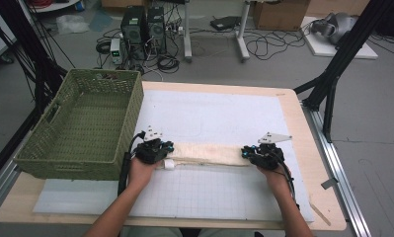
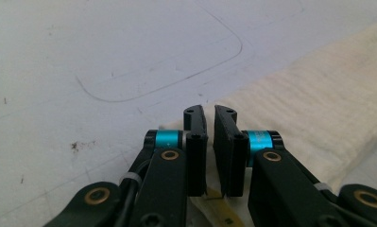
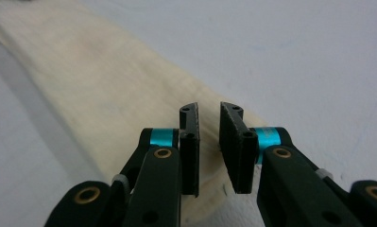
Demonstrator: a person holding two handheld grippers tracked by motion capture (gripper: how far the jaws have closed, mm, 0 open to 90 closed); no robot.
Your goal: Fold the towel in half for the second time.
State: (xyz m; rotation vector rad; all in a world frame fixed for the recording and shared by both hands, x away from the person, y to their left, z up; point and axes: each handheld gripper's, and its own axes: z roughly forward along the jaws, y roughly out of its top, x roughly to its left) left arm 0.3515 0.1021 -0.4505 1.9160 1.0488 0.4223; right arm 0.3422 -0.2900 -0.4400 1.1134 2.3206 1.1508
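Cloth (image 1: 209, 154) lies folded between both grippers, each pair of jaws nearly closed over one end.

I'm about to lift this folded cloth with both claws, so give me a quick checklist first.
1. Left claw over the left end of the cloth: ok.
2. Right claw over the cloth's right end: ok.
3. Pads of each claw pressing on the cloth: cannot tell; a narrow gap shows between the jaws.
4. Cloth lying flat and straight on the white mat: ok.
5. Green basket upright, left of the cloth: ok.
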